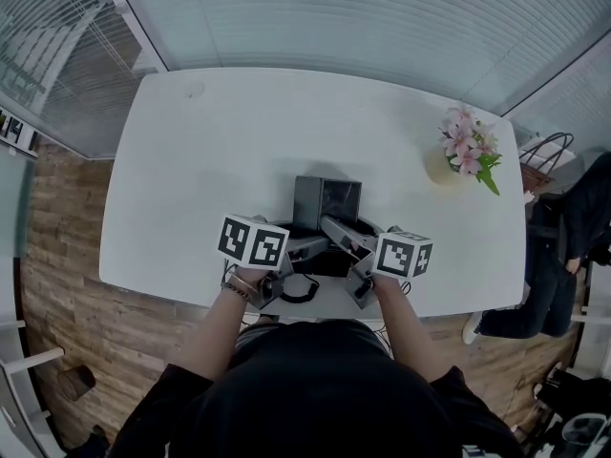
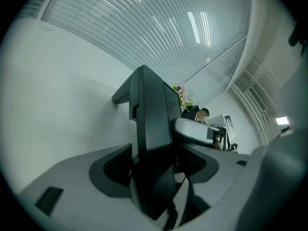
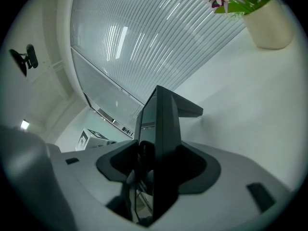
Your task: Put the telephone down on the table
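Head view has the telephone (image 1: pixel 327 201) standing on the worktop (image 1: pixel 239 141) at its six o'clock edge, so I judge the set-down made and the letting-go in hand. My right claw (image 1: pixel 342 232), at the telephone's three o'clock, gapes wide around it without pressing; my left claw (image 1: pixel 307 247), at nine o'clock, looks closed on it. Next: spread the left and draw both back toward six o'clock without tipping it.
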A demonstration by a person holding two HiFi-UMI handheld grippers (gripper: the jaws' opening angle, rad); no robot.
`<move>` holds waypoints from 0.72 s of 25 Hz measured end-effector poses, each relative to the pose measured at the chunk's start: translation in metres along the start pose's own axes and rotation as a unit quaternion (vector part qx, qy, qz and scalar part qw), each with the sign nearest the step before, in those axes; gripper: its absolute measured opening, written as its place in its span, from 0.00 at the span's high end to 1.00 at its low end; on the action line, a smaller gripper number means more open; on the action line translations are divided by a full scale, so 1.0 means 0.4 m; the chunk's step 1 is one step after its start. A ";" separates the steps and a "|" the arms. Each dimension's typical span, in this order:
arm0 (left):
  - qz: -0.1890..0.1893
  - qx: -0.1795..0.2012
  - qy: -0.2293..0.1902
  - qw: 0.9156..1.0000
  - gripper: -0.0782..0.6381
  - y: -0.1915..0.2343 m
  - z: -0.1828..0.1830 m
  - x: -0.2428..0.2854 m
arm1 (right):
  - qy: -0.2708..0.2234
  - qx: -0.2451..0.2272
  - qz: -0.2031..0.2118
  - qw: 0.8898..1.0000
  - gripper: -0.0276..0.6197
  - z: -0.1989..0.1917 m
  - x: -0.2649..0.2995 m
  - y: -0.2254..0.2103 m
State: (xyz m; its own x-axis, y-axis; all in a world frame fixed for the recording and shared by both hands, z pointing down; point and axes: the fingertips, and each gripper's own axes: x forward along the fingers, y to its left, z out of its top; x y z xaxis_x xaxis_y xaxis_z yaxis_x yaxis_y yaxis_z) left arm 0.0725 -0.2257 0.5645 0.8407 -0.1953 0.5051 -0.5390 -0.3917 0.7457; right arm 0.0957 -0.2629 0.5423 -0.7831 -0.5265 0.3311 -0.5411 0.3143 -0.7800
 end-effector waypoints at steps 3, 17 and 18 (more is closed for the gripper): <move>0.001 0.001 0.000 1.000 0.45 -0.001 -0.001 0.003 | -0.002 -0.001 -0.004 1.000 0.57 -0.001 -0.003 -0.002; 0.018 0.023 -0.005 1.000 0.46 -0.002 0.000 0.004 | 0.018 -0.004 -0.016 1.000 0.55 -0.006 -0.014 -0.015; 0.019 0.026 -0.009 0.999 0.46 -0.002 0.004 0.004 | 0.016 -0.006 -0.017 1.000 0.55 -0.006 -0.014 -0.014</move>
State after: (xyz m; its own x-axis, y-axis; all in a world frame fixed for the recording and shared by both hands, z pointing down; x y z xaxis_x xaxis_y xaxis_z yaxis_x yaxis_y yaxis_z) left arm 0.0742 -0.2272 0.5640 0.8207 -0.2278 0.5240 -0.5676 -0.4305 0.7018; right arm 0.1025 -0.2598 0.5461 -0.7736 -0.5112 0.3744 -0.5712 0.3067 -0.7614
